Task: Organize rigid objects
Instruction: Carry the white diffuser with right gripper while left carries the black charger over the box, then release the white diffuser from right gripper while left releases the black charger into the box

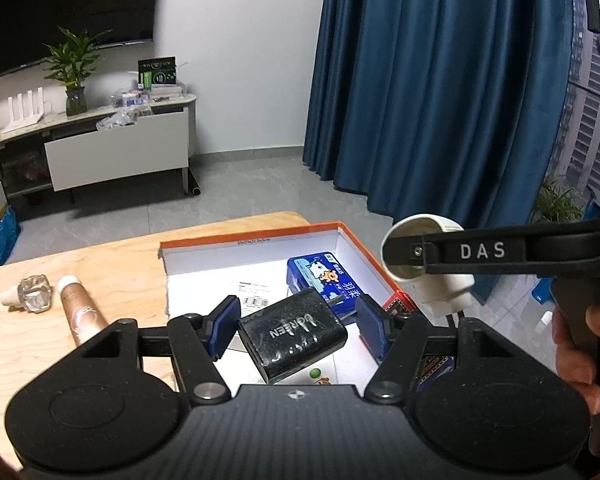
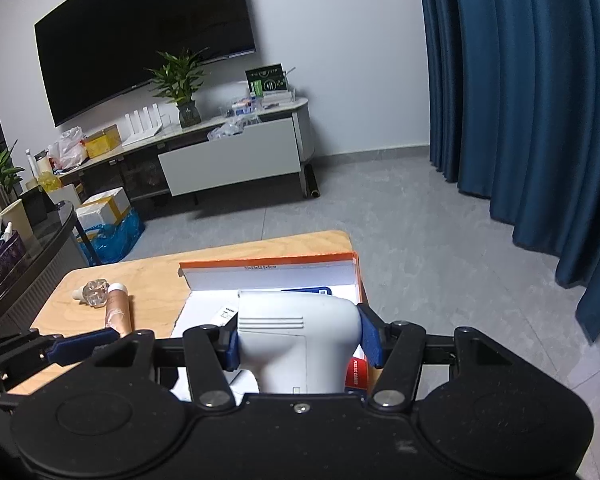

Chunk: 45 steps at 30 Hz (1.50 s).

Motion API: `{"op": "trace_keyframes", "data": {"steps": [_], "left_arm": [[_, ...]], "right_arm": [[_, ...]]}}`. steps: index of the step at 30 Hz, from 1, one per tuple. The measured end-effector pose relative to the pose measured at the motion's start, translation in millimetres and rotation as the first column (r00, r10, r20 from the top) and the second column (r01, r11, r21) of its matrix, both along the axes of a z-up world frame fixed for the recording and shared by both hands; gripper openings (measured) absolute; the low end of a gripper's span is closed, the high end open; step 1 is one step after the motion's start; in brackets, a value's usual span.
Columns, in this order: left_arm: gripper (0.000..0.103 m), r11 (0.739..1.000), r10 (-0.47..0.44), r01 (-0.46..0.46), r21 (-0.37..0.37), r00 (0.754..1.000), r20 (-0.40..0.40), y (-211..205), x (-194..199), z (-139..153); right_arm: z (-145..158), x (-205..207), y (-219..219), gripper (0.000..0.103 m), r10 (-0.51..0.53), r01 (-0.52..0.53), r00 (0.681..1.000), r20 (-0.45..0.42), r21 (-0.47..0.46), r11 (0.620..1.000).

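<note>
We see the left gripper (image 1: 296,326) pinching a black charger (image 1: 292,338) above the orange box (image 1: 260,240); at its 2 o'clock, the right gripper (image 2: 298,338) clamps a white device (image 2: 296,336).

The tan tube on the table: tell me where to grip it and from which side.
Grip the tan tube across the middle of its body, coming down from above with the fingers straddling its width. It lies flat on the wooden table, white cap toward the glass bottle, so only its round sides offer opposing faces.

Blue curtain (image 2: 532,100) — grey tiled floor (image 2: 400,216)
</note>
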<state>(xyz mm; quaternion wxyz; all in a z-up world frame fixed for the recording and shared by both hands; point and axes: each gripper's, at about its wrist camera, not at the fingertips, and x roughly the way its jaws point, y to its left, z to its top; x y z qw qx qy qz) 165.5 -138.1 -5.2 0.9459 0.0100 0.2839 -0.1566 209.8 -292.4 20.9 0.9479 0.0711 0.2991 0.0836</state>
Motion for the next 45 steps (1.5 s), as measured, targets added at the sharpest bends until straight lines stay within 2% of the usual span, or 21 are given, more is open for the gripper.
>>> {"op": "trace_keyframes", "data": {"steps": [23, 37, 41, 42, 45], "left_arm": [[0.064, 0.999, -0.035, 0.035, -0.005, 0.994, -0.099, -7.3, 31.5, -10.1], [0.064, 0.996, -0.093, 0.093, -0.007, 0.986, -0.139, -21.1, 32.3, -19.4], [0.063, 0.993, -0.118, 0.118, -0.007, 0.981, -0.152, -26.0, 32.0, -20.1], [0.064, 0.992, -0.122, 0.122, -0.007, 0.980, -0.155, -26.7, 31.8, -20.2], [0.076, 0.993, -0.120, 0.120, -0.008, 0.982, -0.147, -27.1, 29.6, -18.9]], "right_arm": [[-12.3, 42.3, 6.7, 0.067, 0.031, -0.031, 0.991, -0.127, 0.001, 1.000], [-23.1, 50.7, 9.5, 0.068, 0.027, -0.031, 0.986, -0.166, -0.021, 0.999], [-17.6, 48.2, 9.8, 0.075, 0.020, -0.023, 0.989, -0.144, -0.019, 1.000], [-16.0, 47.3, 9.6, 0.076, 0.016, -0.020, 0.990, -0.141, -0.021, 1.000], [-9.0, 42.8, 8.9, 0.078, 0.014, -0.016, 0.992, -0.124, -0.016, 1.000]]}}
